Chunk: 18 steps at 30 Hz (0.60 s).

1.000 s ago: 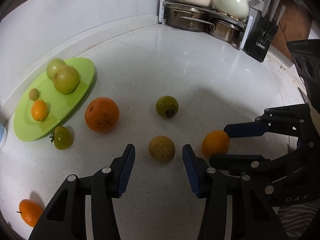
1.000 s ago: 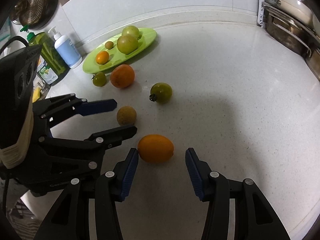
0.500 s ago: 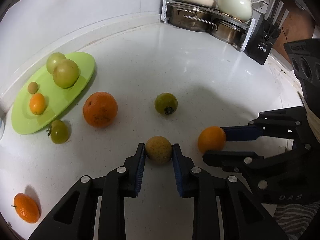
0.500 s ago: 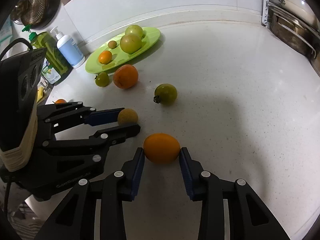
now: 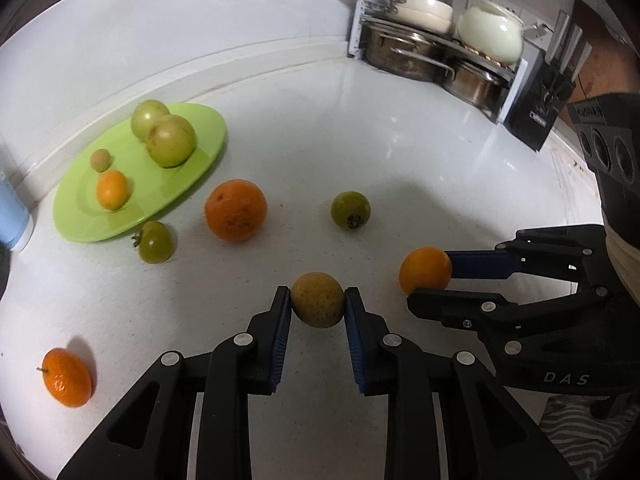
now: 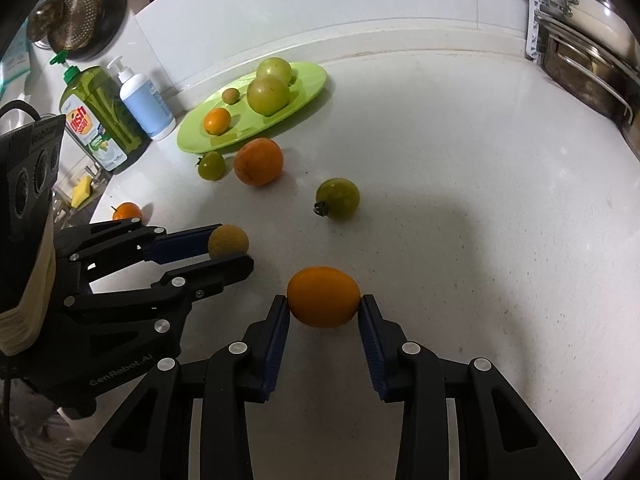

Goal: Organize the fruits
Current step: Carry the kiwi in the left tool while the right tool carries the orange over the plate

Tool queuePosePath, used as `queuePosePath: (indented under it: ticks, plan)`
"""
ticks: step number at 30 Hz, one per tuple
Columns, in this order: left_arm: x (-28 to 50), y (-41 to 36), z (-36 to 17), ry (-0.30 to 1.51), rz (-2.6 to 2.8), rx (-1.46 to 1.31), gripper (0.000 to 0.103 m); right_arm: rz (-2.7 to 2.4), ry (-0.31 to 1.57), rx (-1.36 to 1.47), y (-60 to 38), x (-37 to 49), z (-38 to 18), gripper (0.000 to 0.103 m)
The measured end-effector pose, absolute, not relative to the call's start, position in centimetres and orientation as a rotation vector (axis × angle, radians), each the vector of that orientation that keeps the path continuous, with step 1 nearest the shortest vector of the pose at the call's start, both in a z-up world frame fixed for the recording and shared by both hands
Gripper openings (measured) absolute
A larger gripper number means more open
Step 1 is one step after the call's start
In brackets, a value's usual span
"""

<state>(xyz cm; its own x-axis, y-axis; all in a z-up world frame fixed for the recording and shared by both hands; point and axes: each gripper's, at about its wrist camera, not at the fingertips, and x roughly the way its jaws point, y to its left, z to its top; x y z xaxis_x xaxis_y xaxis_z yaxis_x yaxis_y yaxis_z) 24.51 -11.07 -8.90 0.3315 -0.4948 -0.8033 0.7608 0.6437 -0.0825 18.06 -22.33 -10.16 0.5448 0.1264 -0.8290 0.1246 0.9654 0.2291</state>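
Note:
My left gripper (image 5: pixel 317 300) is shut on a small yellow-brown fruit (image 5: pixel 317 299), seen too in the right wrist view as the yellow-brown fruit (image 6: pixel 228 241). My right gripper (image 6: pixel 323 298) is shut on an oval orange fruit (image 6: pixel 323 297), which shows as the orange fruit (image 5: pixel 425 270) in the left wrist view. A lime green plate (image 5: pixel 192 160) at the back left carries two pale green fruits, a small brown one and a small orange one. Loose on the white counter lie a large orange (image 5: pixel 235 209), a dark green tomato (image 5: pixel 351 210), a second green tomato (image 5: pixel 155 241) and a tangerine (image 5: pixel 67 377).
A rack of steel pans and cream pots (image 5: pixel 432 40) and a black knife block (image 5: pixel 544 108) stand at the back right. Green dish soap (image 6: pixel 94 120) and a blue pump bottle (image 6: pixel 146 104) stand left of the plate (image 6: pixel 308 84), beside a sink edge.
Both grippers went from open to shut: the left onto the yellow-brown fruit, the right onto the oval orange fruit. Neither hand shifted much.

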Motion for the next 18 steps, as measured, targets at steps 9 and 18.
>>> queuePosePath:
  ticks: [9, 18]
  plan:
    - [24.3, -9.3, -6.9, 0.873, -0.775, 0.252, 0.027, 0.038, 0.945, 0.245, -21.4, 18.4, -8.4, 0.037]
    - [24.0, -7.3, -4.4, 0.809, -0.692, 0.178, 0.027, 0.091, 0.866, 0.206, -20.6, 19.3, -5.7, 0.037]
